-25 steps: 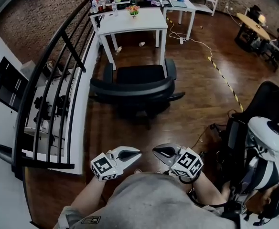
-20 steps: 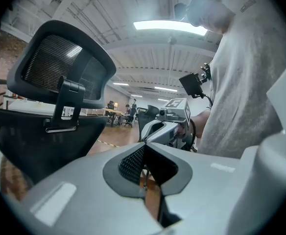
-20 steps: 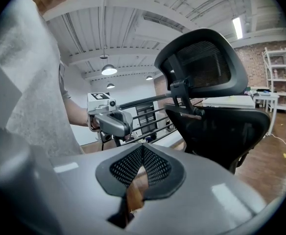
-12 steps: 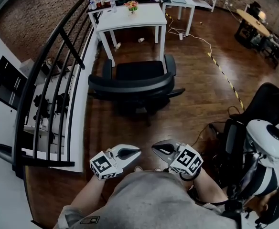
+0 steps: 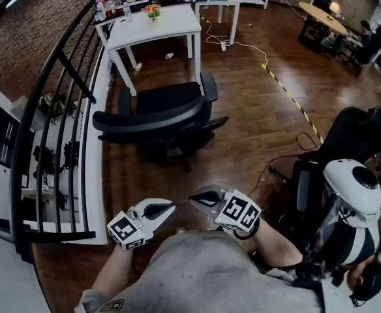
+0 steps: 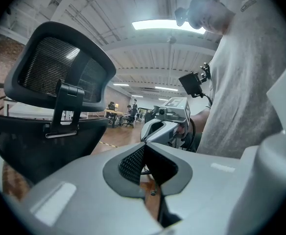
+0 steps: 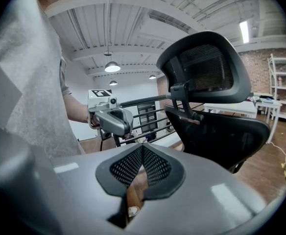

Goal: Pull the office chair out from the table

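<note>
Both together, empty: left claw (image 5: 167,207); right claw (image 5: 194,198) | office chair (image 5: 152,119) just beside table (image 5: 152,26) edge

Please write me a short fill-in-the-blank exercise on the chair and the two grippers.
1. The chair stands on the floor between the person and the white ____.
2. The jaws of the left gripper and the right gripper are both ____.
3. The chair is ____ in colour.
4. Neither gripper touches the ____.

Missing words: table; shut; black; chair
</note>
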`<state>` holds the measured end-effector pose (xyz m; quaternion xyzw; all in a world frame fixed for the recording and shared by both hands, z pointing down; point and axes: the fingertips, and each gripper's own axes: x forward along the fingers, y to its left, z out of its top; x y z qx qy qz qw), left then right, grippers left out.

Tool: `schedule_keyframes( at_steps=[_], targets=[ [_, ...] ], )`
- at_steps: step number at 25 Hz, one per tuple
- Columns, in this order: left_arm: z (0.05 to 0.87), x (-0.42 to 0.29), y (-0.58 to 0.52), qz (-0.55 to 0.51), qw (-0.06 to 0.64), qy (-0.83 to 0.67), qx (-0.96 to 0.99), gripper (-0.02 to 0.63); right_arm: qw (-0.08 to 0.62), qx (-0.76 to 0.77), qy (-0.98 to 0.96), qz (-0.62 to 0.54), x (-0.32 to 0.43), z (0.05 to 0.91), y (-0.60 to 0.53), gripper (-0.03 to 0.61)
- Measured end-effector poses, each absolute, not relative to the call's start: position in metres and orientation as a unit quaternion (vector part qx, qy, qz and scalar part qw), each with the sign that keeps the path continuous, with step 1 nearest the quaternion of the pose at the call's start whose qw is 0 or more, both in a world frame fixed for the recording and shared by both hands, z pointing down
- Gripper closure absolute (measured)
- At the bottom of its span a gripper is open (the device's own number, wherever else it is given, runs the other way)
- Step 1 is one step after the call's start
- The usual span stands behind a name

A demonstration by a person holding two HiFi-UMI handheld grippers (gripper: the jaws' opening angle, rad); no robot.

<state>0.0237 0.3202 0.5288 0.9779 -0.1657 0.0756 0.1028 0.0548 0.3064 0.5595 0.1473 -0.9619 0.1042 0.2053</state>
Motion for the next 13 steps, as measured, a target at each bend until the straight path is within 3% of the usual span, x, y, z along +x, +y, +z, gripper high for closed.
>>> schedule_keyframes(
  at_steps=[13],
  targets=[
    [0.529,0.036,0.321,0.078,0.108,-0.172,0.976,0.609,0.202,0.144,-0.963,0.106,0.067,0.56,0.307,0.572]
  ],
)
